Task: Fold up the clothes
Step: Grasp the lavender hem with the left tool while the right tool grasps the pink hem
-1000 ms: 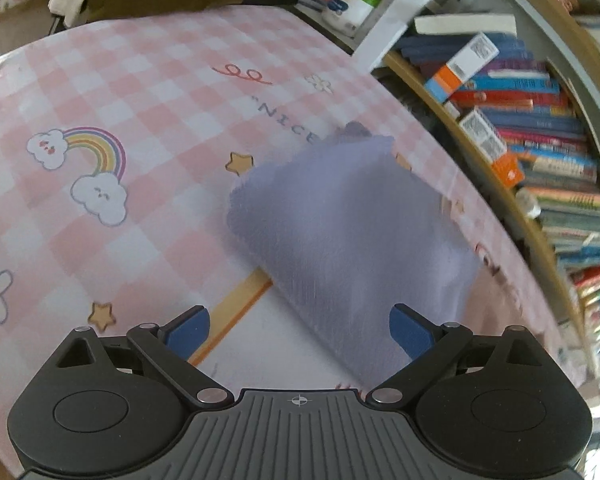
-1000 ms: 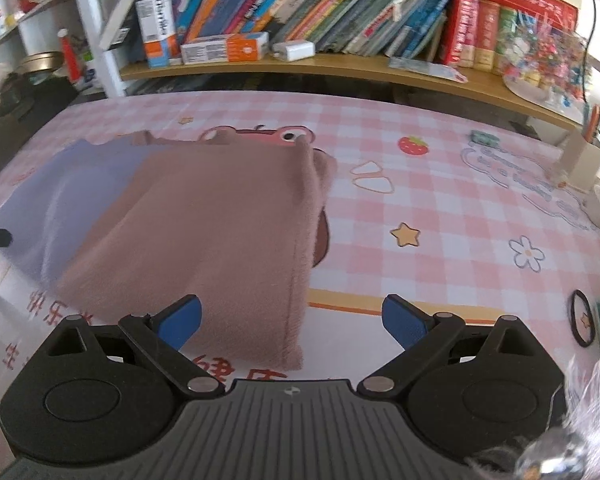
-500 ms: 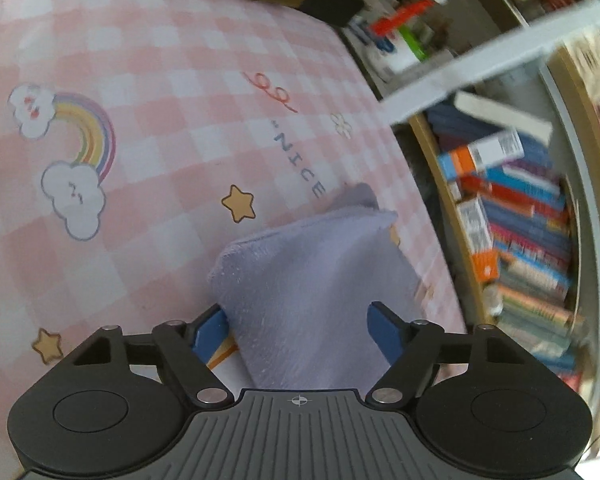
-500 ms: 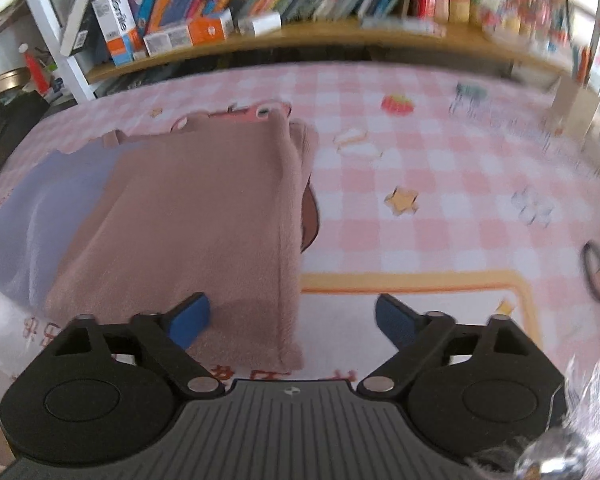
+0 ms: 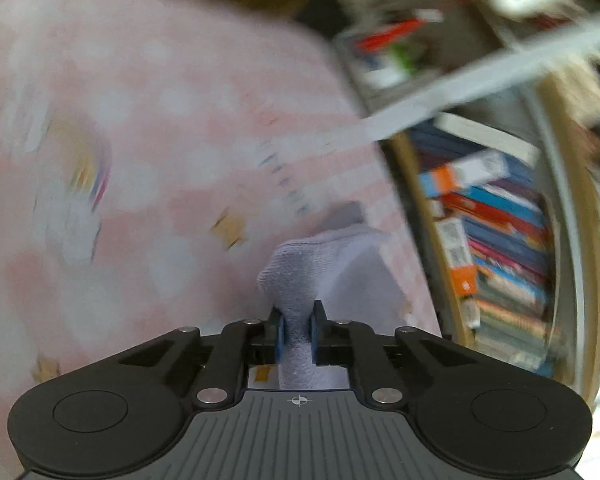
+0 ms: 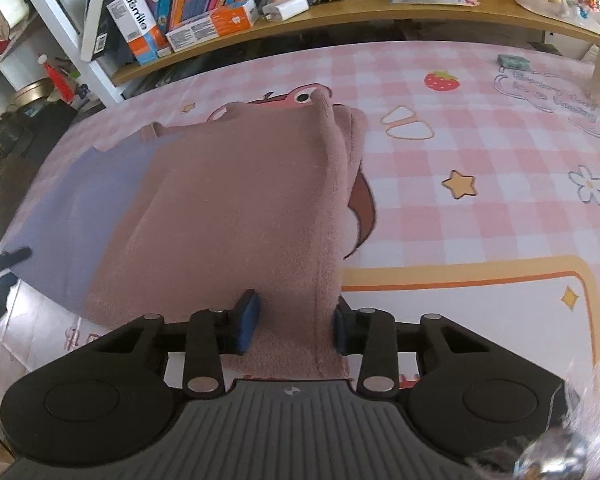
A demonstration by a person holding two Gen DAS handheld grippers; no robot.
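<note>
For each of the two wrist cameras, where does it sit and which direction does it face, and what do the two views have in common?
Left wrist: sits on the left gripper, facing along its fingers across the pink checked tablecloth toward the bookshelf; jaws pinch the lavender towel cloth.
Right wrist: sits on the right gripper, facing the bookshelf; jaws straddle the brown-pink fleece cloth.
Shared: tablecloth, bookshelf, lavender cloth.

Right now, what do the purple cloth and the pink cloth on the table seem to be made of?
The purple cloth looks like soft terry or fleece: a fuzzy nap shows where the left gripper pinches it. The pink cloth looks like a thicker plush fleece, matte, with a fuzzy pile and a rolled hem. The exact fibre cannot be told.
</note>
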